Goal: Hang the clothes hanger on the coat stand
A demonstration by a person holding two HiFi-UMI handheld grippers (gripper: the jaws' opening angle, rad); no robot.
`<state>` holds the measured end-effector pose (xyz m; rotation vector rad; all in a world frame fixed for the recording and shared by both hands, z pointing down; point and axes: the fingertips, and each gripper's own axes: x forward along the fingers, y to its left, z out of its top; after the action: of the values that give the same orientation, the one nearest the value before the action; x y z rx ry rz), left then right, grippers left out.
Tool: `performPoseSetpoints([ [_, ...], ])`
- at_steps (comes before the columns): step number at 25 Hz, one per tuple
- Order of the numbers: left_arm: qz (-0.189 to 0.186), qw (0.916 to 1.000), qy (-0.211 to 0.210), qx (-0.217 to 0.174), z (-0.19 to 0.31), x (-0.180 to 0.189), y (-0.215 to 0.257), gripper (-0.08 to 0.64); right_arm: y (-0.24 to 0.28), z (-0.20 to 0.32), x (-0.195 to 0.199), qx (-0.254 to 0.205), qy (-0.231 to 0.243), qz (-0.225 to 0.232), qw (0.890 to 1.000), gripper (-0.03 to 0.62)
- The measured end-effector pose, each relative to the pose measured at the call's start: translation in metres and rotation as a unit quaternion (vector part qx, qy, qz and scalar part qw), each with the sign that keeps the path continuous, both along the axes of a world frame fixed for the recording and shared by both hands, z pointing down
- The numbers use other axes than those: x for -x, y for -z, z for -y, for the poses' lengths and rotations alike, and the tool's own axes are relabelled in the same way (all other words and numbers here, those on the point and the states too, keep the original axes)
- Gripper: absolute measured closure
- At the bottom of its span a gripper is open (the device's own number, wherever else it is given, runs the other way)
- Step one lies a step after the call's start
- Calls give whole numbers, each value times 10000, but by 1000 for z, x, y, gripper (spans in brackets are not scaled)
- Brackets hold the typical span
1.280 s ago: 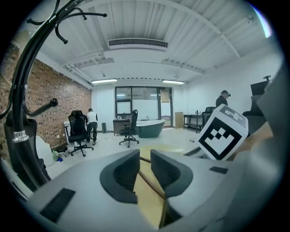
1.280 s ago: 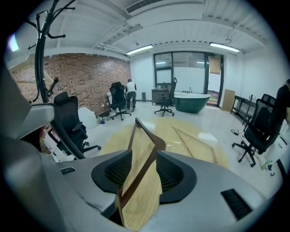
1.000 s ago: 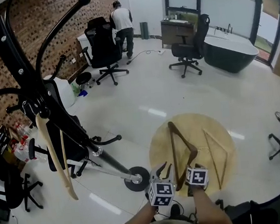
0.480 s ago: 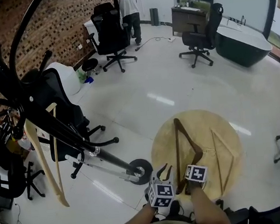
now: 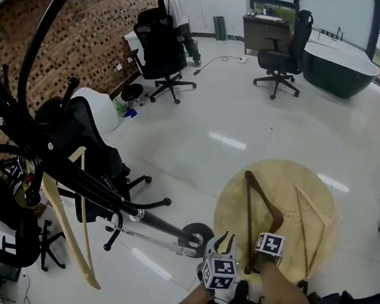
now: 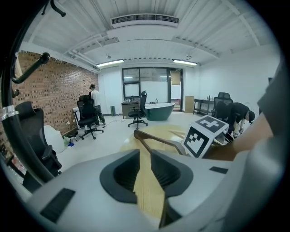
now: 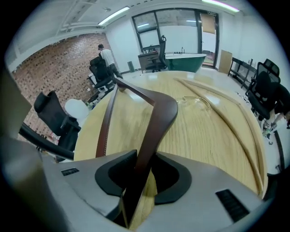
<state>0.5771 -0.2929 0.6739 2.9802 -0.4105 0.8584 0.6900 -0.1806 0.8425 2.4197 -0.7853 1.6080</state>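
Note:
A dark brown hanger (image 5: pixel 253 202) lies on the round wooden table (image 5: pixel 280 172). My right gripper (image 5: pixel 260 254) is at its near end. In the right gripper view the jaws (image 7: pixel 145 174) are closing, with the dark hanger's arm (image 7: pixel 156 113) between them and touching both pads. My left gripper (image 5: pixel 221 240) hovers just left of the table's edge, open, with nothing between its jaws (image 6: pixel 145 170). The black coat stand (image 5: pixel 77 173) rises at the left. A light wooden hanger (image 5: pixel 66 228) hangs from it.
A second light hanger (image 5: pixel 311 216) lies on the table's right half. The stand's round base (image 5: pixel 197 235) sits on the floor beside my left gripper. Black office chairs (image 5: pixel 93 158) crowd the left, by a brick wall. A person (image 5: pixel 176 7) stands far back.
The head view has drifted, so the table and stand sit slightly further right and lower. Both grippers stay at the table's near edge, the right one on the dark hanger's end.

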Motion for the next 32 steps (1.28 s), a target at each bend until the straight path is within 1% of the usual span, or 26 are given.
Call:
performPoseSetpoints([
  [4,-52,10000,36,-8,3,6,3,477,-8,-6,-2,-228,-542,305,9978,557],
  [6,-89,9999,45,-31,4,8,7,477,-4,-10,-3,-302,-568,239,9976,568],
  [8,-151,9999,60,-57,5,9,14,477,8,-9,-3,-446,-483,19,9978,571],
  [12,-327,9994,63,-118,4,10,32,477,30,-23,0,-256,-266,-424,9984,572],
  [14,-445,9989,48,-161,2,14,44,477,49,-27,2,-249,-113,-741,9969,572],
  [17,-609,9979,15,-225,1,27,64,477,83,-32,10,-377,54,-1221,9918,572],
  [20,-837,9959,17,-328,1,45,90,477,126,-38,13,-456,266,-1946,9795,572],
  [24,-1093,9929,-8,-459,-1,65,116,477,176,-55,26,-525,372,-2589,9638,572],
  [28,-1312,9901,-110,-479,0,91,136,477,237,-61,50,-888,542,-3313,9378,572],
  [32,-1510,9871,-322,-422,1,136,155,476,297,-59,101,-1275,688,-3940,9076,572],
])
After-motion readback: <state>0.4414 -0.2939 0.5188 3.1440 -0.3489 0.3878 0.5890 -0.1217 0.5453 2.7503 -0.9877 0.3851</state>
